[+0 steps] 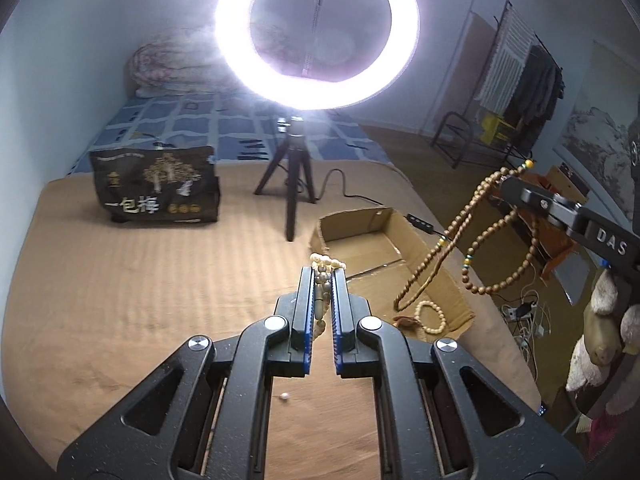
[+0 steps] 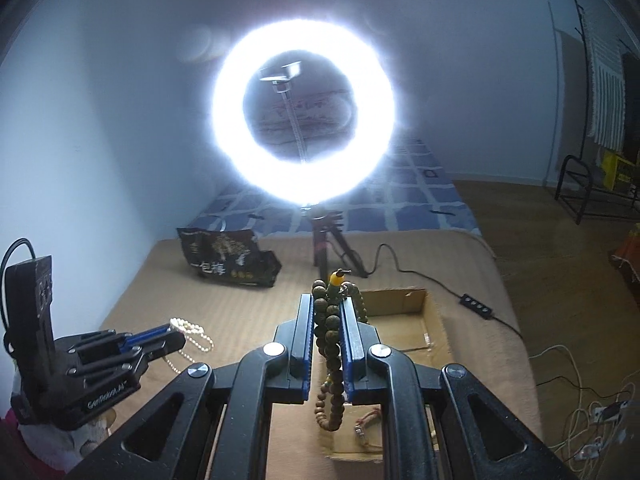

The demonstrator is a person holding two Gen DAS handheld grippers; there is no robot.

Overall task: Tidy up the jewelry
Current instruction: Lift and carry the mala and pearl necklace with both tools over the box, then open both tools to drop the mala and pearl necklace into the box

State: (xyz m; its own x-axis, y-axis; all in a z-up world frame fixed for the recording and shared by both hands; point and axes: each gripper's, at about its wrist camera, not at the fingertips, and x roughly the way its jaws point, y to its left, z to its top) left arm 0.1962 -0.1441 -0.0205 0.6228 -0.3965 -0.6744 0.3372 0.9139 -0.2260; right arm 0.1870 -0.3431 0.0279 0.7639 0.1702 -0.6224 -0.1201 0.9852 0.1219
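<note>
the left gripper [image 1: 323, 276] is closed on a strand of pale pearl beads [image 1: 329, 263], its blue-lined fingers [image 1: 306, 300] pinching the strand so that a small loop pokes out past the tips and the rest hangs down between them. in the right wrist view the same strand [image 2: 192, 334] dangles off the tips above the tan blanket [image 1: 140, 280] that covers the near part of the bed.

the right gripper [image 2: 329, 300] is shut on a long wooden bead necklace [image 2: 332, 336]; a yellow bead sits at the fingertips and the loops [image 1: 480, 236] hang free in the air, over the right side of the cardboard box [image 1: 360, 224].

the cardboard box is open-topped with low walls, lying near the blanket's right edge. inside it, at the near end, rest a cream bead bracelet [image 1: 430, 316] and a small reddish piece just beside it. one loose pearl [image 1: 284, 397] lies on the blanket below the left gripper.

beyond the box stand a lit ring light [image 1: 316, 32] on a tripod [image 1: 292, 172] and a dark snack bag [image 1: 156, 184] to the left, with open blanket between them. the light's cable [image 1: 348, 188] runs behind the box's far wall. the bed's right edge drops to a wooden floor strewn with cords.
</note>
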